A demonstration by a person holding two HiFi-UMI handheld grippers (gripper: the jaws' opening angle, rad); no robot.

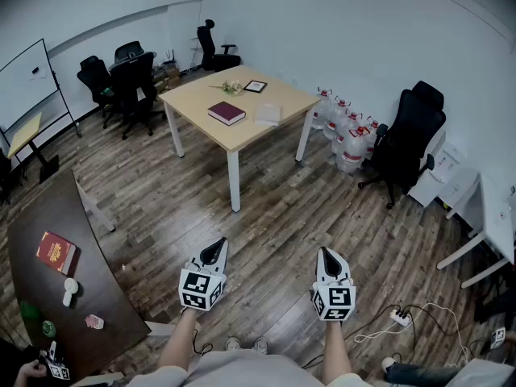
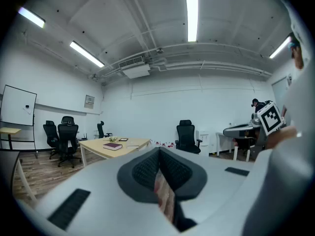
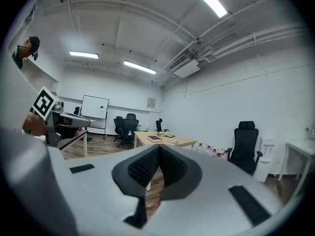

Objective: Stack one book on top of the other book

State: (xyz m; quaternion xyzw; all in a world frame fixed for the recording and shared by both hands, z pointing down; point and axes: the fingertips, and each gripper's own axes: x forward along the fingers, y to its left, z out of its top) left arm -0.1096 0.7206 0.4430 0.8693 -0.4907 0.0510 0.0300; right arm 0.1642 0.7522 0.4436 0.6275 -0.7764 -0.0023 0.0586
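— Where are the two books?
— Both lie flat on the light wooden counter (image 1: 197, 97) at the far side of the room. The maroon book (image 1: 226, 113) is nearer the middle, and the pale book (image 1: 268, 114) lies just beside it, toward the right edge in the head view. A narrow strip of bare top shows between them, so neither is on the other.
— Anything else on that top?
— A small bunch of flowers (image 1: 232, 87) and a black-framed item (image 1: 255, 86), both beyond the books.
— And the tools?
— The left hand-held gripper (image 1: 219, 243) and the right hand-held gripper (image 1: 325, 251) are held out side by side over the wood floor (image 1: 274, 208), well apart from that counter. Each is clenched, its ribbed pads pressed together with nothing between them.
— What stands around?
— Water bottles (image 1: 345, 135) are clustered against the wall to the right of the counter, with a black office chair (image 1: 407, 139) next to them. At the left, a dark curved counter (image 1: 44, 216) carries a red book (image 1: 56, 253).
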